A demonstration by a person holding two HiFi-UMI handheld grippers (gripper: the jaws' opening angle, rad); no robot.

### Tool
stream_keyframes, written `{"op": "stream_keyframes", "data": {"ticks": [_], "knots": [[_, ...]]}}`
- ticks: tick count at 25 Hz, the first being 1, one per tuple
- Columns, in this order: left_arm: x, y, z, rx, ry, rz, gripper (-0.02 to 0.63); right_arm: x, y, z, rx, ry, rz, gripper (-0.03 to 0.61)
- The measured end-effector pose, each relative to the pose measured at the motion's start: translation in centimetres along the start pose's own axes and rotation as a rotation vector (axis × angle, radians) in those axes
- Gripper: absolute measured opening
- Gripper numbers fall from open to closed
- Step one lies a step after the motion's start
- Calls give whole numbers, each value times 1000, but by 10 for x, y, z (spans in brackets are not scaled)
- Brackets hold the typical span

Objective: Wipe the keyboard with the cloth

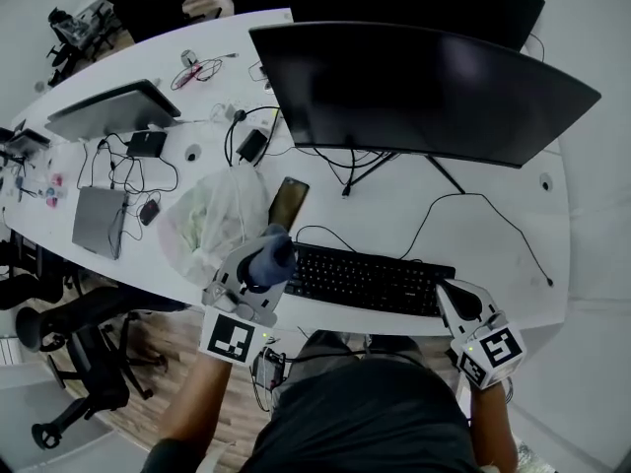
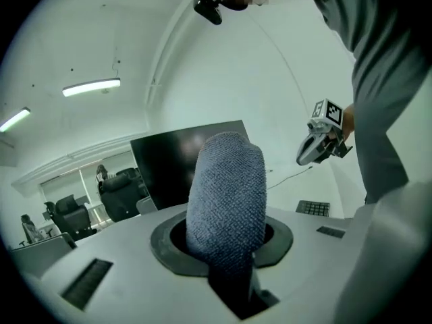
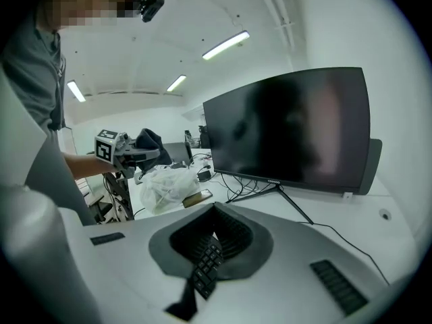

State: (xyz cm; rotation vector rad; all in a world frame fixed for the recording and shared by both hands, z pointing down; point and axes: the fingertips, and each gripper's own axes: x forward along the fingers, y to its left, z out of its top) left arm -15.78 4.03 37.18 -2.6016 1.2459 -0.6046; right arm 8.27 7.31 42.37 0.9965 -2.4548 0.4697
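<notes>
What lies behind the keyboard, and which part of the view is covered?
Behind the keyboard lie a phone, loose cables and the monitor on its stand. The left tool, shut on the cloth, hides the keyboard's left end.

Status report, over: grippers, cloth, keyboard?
Left gripper shut on blue-grey cloth, at left end of keyboard. Right gripper clamps its right end. Phone and plastic bag beyond, off the keys.

white table (image 1: 513,264) | on it: keyboard (image 1: 370,280) at near edge | phone (image 1: 287,203) | plastic bag (image 1: 212,215) | monitor (image 1: 414,87) | closed laptop (image 1: 100,221)
</notes>
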Motion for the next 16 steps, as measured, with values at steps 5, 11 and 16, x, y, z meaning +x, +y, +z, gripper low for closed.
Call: {"op": "stream_keyframes", "data": {"ticks": [5,11,16], "knots": [[-30,11,28,11,-55,10,87,0,25,6,-23,4,5,9],[-57,7,56,-41,-165,-11,88,-8,51,18,-59,-7,-14,9],[-82,-3,74,-161,-232,-58,87,-17,84,28,-81,-40,-6,9]]}}
